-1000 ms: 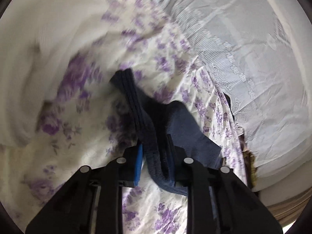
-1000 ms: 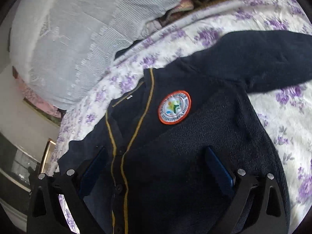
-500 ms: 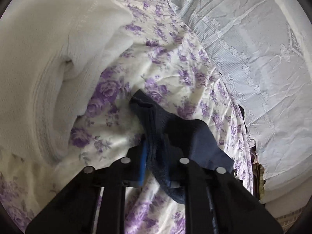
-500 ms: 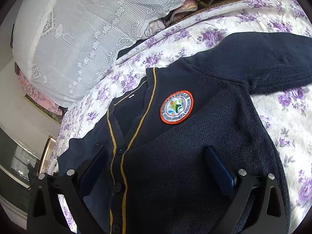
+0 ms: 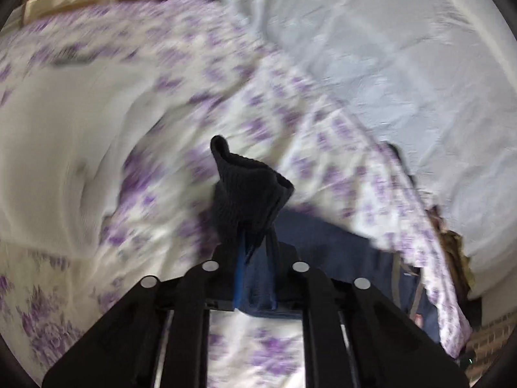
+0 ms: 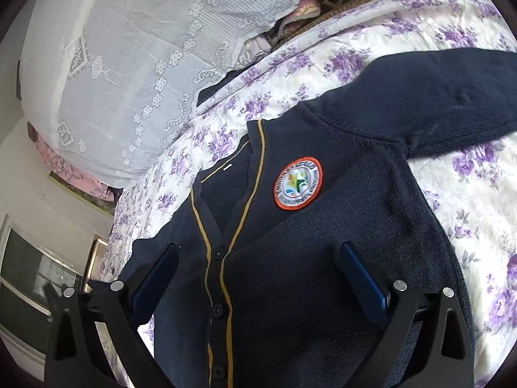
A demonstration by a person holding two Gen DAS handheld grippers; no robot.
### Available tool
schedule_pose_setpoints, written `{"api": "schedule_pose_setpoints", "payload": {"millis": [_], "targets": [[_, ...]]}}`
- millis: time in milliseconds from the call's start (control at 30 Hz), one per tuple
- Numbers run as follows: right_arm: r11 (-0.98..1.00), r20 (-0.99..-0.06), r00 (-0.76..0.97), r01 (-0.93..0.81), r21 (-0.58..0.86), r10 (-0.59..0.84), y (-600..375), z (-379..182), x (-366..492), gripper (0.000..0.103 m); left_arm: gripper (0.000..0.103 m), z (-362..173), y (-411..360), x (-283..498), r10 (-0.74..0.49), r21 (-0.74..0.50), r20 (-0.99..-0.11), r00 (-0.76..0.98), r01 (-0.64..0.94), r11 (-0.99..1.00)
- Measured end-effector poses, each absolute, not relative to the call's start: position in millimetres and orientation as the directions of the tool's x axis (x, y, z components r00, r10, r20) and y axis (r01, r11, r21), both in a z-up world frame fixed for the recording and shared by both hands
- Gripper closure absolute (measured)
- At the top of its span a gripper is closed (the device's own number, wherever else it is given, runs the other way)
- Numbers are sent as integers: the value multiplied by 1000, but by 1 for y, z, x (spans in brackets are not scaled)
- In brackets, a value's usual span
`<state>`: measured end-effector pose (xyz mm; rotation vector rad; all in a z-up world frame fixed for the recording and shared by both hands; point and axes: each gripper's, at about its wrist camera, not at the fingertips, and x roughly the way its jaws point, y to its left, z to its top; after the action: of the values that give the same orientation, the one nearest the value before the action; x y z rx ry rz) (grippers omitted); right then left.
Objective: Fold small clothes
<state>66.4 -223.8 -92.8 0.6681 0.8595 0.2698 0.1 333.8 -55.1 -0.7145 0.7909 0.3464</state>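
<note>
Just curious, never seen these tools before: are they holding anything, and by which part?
The left gripper pinches the navy cardigan's sleeve near its cuff. The right gripper holds nothing.

Cardigan (image 6: 323, 258) flat on bedsheet (image 6: 468, 194); pillow (image 6: 145, 64) behind, upper left.

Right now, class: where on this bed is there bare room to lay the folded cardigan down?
Free: floral bedsheet below the outstretched sleeve, right of the cardigan. A narrower strip runs between its collar and the lace-covered bedding. Crowded: the left gripper's side, where a white blanket lies.
</note>
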Motion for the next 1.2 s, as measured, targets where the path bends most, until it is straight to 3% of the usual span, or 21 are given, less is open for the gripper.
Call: {"api": "schedule_pose_setpoints", "payload": {"millis": [100, 233, 333, 467, 667, 867, 1033, 1200], "targets": [[755, -612, 627, 57, 653, 482, -226, -97, 68, 3, 81, -95, 348, -6, -48, -508, -780, 624, -586, 631], [763, -616, 628, 53, 644, 476, -223, -98, 68, 3, 80, -114, 358, -20, -113, -623, -724, 681, -574, 531], [773, -624, 625, 51, 632, 468, -221, -99, 68, 3, 81, -109, 355, -14, -88, -584, -745, 661, -583, 565], [765, -619, 625, 56, 642, 474, -222, -95, 67, 3, 93, -95, 346, -7, -45, -525, -761, 647, -573, 630], [735, -582, 624, 19, 678, 521, -221, -72, 73, 3, 94, -19, 283, 4, 14, -392, -702, 712, -403, 827], [696, -541, 590, -50, 716, 599, -211, -47, 86, 3, 95, 32, 200, 34, -82, -348, -654, 752, -203, 915], [592, -449, 494, -179, 786, 745, -202, -40, 96, 3, 95, 33, 123, 64, -147, -303, -662, 735, -83, 949], [478, -354, 456, -190, 858, 817, -216, -38, 101, 3, 95, 15, 66, 87, -217, -307, -683, 698, -4, 952]]}}
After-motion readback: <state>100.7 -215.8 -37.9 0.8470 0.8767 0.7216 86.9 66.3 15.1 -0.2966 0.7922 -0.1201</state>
